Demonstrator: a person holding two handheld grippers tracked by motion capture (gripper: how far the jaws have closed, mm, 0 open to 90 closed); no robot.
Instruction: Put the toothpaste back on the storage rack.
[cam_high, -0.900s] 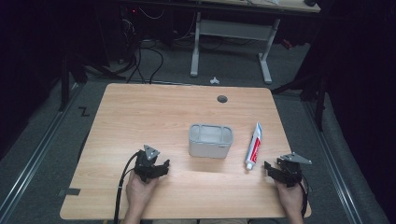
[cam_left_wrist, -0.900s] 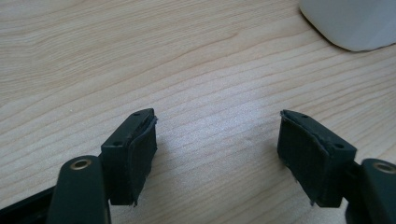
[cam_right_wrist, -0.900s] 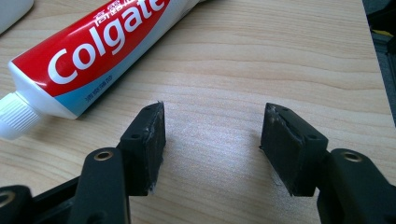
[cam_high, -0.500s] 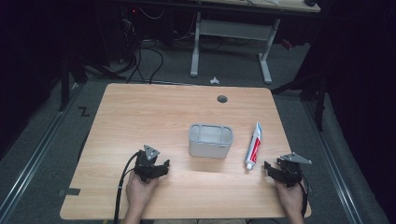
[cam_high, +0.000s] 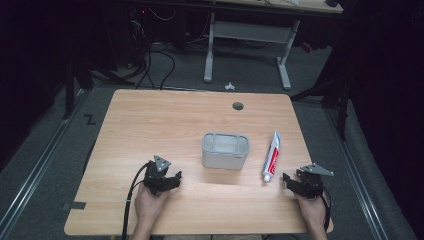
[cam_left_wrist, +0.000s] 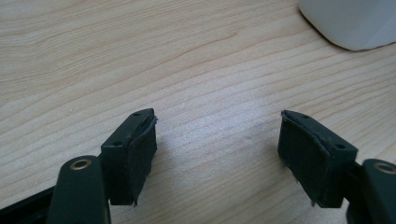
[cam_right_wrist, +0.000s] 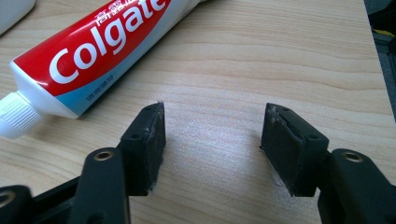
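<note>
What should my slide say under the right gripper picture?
Open right gripper resting beside a toothpaste tube on the wooden table.

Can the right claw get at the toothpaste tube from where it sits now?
Probably yes. The right claw rests open on the table just short of the toothpaste tube, whose capped end points toward it. Bare wood lies between them, and the grey container stands off to the side.

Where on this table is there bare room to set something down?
The whole far half of the table, behind the grey bin, is bare up to the cable hole. The left side beyond the left gripper is free too. It is tightest between the bin, the toothpaste tube and the right gripper.
</note>
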